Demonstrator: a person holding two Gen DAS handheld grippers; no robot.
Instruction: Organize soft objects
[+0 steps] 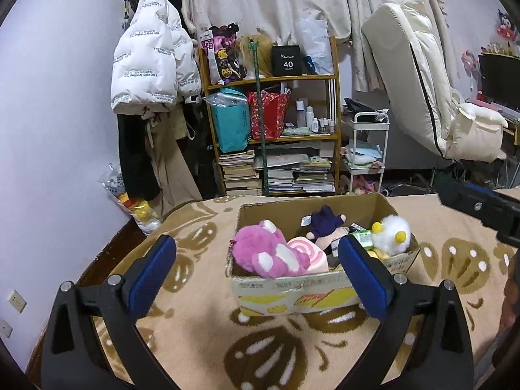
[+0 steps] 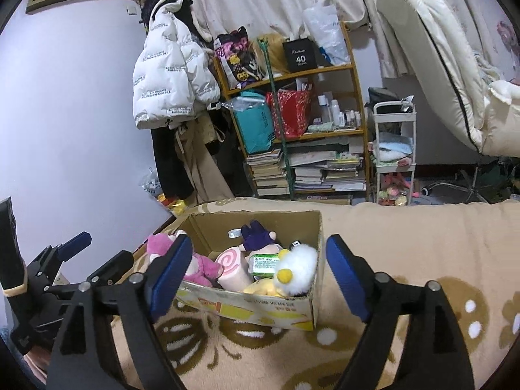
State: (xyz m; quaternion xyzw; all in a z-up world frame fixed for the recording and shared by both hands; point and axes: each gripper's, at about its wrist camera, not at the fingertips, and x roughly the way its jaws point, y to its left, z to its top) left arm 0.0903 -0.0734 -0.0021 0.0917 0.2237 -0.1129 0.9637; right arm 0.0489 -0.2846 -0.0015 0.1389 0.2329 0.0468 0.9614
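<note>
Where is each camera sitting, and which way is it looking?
Left wrist: sits on the left gripper, looking forward and down over open blue fingers at the cardboard box; the right gripper's edge shows at right.
Right wrist: sits on the right gripper, open, facing the same box from the other side; the left gripper and a sleeve show at left.
Both share the box, pink plush and bookshelf.

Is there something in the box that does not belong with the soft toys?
Yes. A green printed packet lies in the cardboard box between the pink swirl roll plush and the white fluffy toy. It looks like a wrapped product, not a plush.
</note>
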